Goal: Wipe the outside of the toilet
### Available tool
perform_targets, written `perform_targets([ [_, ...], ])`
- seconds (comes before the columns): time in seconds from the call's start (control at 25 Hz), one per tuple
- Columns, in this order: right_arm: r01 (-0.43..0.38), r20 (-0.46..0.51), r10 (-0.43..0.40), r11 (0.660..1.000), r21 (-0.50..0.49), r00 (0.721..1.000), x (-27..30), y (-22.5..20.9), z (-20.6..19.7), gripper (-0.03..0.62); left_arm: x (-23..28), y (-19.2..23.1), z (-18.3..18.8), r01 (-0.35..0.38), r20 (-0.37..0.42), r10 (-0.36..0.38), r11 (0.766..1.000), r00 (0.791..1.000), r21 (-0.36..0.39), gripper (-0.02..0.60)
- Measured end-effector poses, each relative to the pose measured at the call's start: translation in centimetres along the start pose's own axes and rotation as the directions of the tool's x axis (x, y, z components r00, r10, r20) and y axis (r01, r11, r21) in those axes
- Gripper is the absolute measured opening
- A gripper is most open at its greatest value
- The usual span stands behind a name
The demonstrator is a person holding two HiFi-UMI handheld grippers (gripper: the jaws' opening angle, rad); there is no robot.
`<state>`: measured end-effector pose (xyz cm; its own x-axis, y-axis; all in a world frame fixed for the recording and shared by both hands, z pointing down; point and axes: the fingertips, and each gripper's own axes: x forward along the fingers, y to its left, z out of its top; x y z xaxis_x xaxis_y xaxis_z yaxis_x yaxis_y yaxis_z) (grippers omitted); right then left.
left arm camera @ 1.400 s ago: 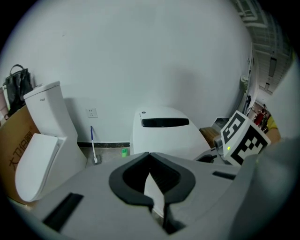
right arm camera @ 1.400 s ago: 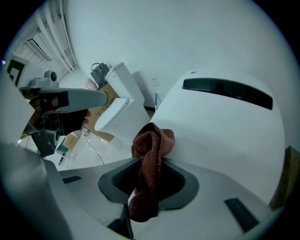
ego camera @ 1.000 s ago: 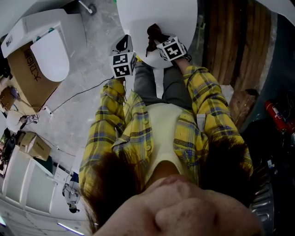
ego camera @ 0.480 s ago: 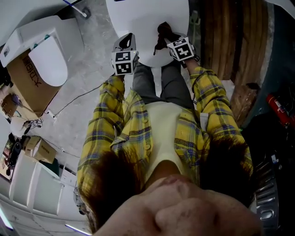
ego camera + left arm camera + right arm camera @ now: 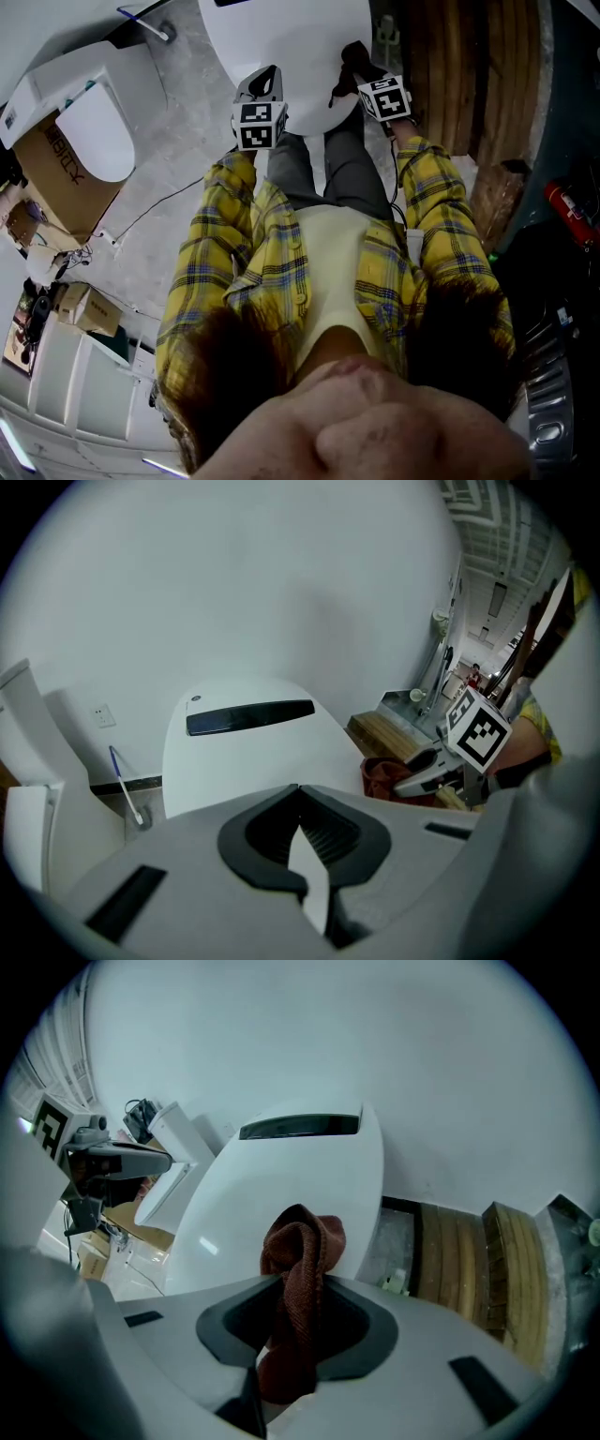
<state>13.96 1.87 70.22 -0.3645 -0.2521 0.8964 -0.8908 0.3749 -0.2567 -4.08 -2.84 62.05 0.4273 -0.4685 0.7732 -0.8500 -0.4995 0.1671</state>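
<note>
A: Where is the toilet [image 5: 281, 47] at this moment?
B: It stands at the far end of the scene, just in front of the person's knees. It is white and its lid is down. A long dark panel [image 5: 248, 716] lies across the far part of the lid, close to the white wall.
A: And the two grippers?
B: Both are at the near end of the toilet. The left gripper [image 5: 263, 84] is at its near left edge. The right gripper [image 5: 359, 77] is at its near right edge.
A: What does the right one hold?
B: Its fingers pinch a reddish-brown cloth [image 5: 298, 1241]. The cloth is bunched. One part stands out beyond the fingertips and another part hangs down between them. In the head view the bunch lies at the right side of the toilet, but I cannot tell if it really touches the surface.
A: And the left one?
B: Its fingers are pressed together at the tips. Only a thin white slit shows below the tips, and nothing is between them. It points along the lid from the near side. I cannot tell if it touches the toilet.
A: What else is around?
B: On the left, well apart, there is a second toilet [image 5: 94, 112] next to a cardboard box [image 5: 56, 159]. On the right, beside the toilet, lie dark wooden planks [image 5: 469, 84]. The floor [image 5: 178, 159] is grey. The person wears a yellow checked shirt [image 5: 422, 234].
</note>
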Motion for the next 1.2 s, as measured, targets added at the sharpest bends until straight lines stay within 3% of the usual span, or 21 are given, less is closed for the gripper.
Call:
perform_targets([
  [0.16, -0.041, 0.045, 0.042, 0.999, -0.027, 0.998, -1.3, 1.7, 1.2, 0.121, -0.2, -0.5, 0.2, 0.003, 0.013, -0.003, 1.000, 1.000, 0.001, 0.008],
  [0.52, -0.203, 0.117, 0.221, 0.967, -0.153, 0.968, -3.2, 11.0, 4.1, 0.121, -2.5, 1.4, -0.8, -0.061, 0.038, 0.062, 0.998, 0.997, -0.030, 0.008],
  [0.88, -0.310, 0.085, 0.339, 0.920, -0.241, 0.937, -2.3, 18.5, 4.7, 0.121, -5.9, 5.2, -3.1, -0.146, 0.046, 0.151, 0.984, 0.987, -0.102, 0.008],
  [1.2, -0.369, 0.036, 0.392, 0.890, -0.269, 0.919, 0.2, 23.5, 5.0, 0.121, -8.2, 7.7, -5.7, -0.198, 0.028, 0.204, 0.968, 0.979, -0.153, 0.008],
])
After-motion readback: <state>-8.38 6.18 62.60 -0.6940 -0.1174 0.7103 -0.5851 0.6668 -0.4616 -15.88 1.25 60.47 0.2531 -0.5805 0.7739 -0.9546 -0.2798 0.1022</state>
